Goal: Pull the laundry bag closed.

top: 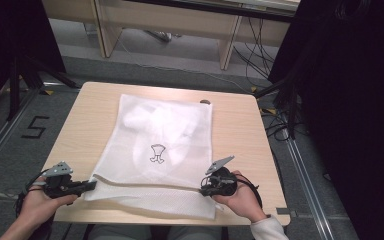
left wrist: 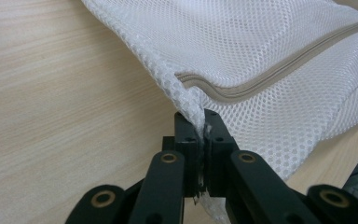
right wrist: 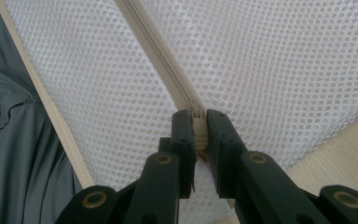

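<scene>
A white mesh laundry bag (top: 160, 145) lies flat on the wooden table (top: 90, 115), with pale cloth inside and a small black drawing on its front. A beige zipper (left wrist: 270, 77) runs along the bag's near edge. My left gripper (top: 91, 185) is shut on the bag's near left corner (left wrist: 193, 105), pinching the mesh beside the zipper's end. My right gripper (top: 205, 188) is at the bag's near right side, shut on the zipper pull (right wrist: 199, 127) where the zipper line (right wrist: 154, 51) ends.
A small dark disc (top: 205, 102) sits at the bag's far right corner. Bare table shows on both sides of the bag. Black stands (top: 22, 75) and cables (top: 275, 125) surround the table on the floor. The person's grey clothing (right wrist: 14, 140) lies past the near table edge.
</scene>
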A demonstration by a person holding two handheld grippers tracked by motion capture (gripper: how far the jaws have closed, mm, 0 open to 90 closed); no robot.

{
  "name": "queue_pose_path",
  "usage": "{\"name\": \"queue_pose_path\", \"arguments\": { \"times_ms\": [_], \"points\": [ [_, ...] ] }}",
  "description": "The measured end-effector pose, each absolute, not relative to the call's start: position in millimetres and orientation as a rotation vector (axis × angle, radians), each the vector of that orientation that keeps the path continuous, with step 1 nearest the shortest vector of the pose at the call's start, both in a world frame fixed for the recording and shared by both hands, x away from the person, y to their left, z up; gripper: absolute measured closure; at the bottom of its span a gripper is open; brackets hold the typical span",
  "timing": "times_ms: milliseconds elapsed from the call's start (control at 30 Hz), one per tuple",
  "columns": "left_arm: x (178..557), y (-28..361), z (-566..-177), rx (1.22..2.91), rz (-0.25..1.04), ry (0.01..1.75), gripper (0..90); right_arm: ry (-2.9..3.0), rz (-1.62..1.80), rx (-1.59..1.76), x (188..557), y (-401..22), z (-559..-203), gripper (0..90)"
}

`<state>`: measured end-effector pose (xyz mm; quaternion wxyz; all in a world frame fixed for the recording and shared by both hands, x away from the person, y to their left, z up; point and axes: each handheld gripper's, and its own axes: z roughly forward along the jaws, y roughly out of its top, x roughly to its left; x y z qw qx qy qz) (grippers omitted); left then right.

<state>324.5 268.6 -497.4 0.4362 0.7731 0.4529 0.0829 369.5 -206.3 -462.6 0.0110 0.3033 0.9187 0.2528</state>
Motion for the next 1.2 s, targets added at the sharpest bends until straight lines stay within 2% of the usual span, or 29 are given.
{"name": "queue_pose_path", "arguments": {
  "times_ms": [1200],
  "points": [
    [325,271,-498,1.911,0.212,1.149,85.9,2.876,0.727,0.96,368,-221,-471,82.2]
  ]
}}
